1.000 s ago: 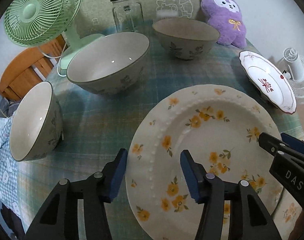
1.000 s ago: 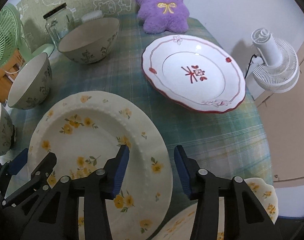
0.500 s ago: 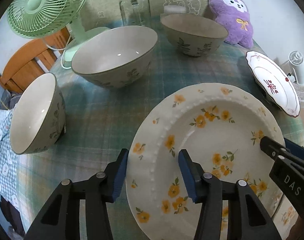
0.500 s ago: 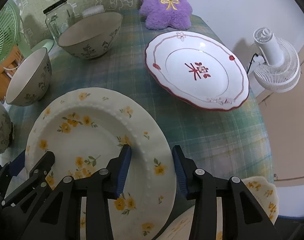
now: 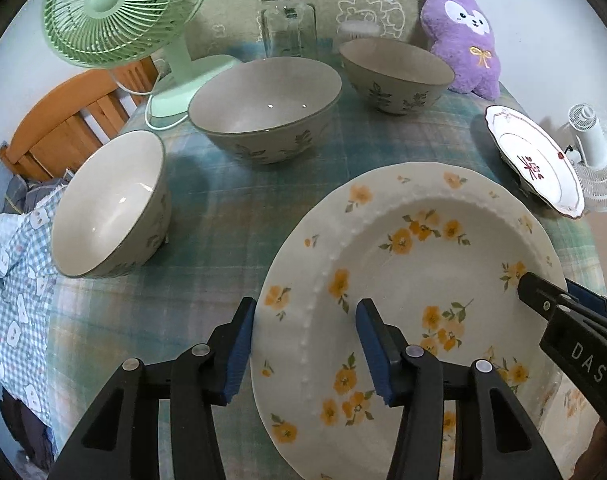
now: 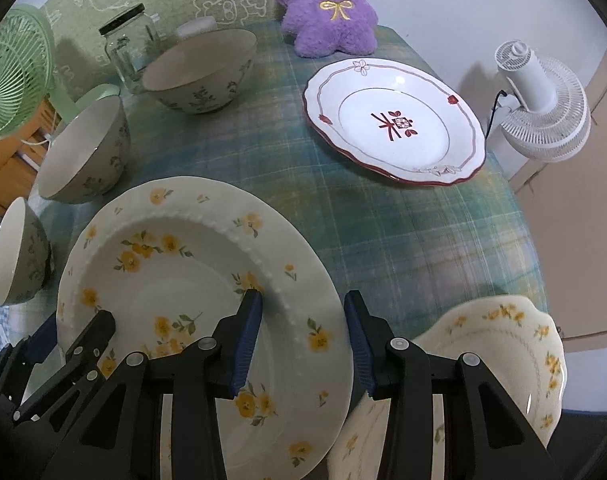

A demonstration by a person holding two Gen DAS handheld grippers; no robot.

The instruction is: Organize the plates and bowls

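A large cream plate with yellow flowers [image 5: 415, 280] [image 6: 175, 280] is held up between both grippers. My left gripper [image 5: 305, 344] is open, its jaws straddling the plate's left rim. My right gripper [image 6: 301, 340] is open, its jaws straddling the right rim. A second scalloped yellow-flower plate [image 6: 503, 352] lies under the right gripper. A white plate with red trim [image 6: 395, 120] [image 5: 535, 160] sits at the right. Three grey floral bowls [image 5: 263, 108] [image 5: 107, 204] [image 5: 395, 72] stand at the left and back.
A green fan [image 5: 115, 12], a glass jar [image 5: 289, 20] and a purple plush toy [image 5: 463, 36] line the back of the plaid-covered table [image 5: 231, 208]. A white fan [image 6: 543, 108] stands off the right edge. A wooden chair [image 5: 63, 128] is at the left.
Both grippers and the flowered plate have drawn back toward the near edge and risen a little; more of the table and the scalloped plate now shows.
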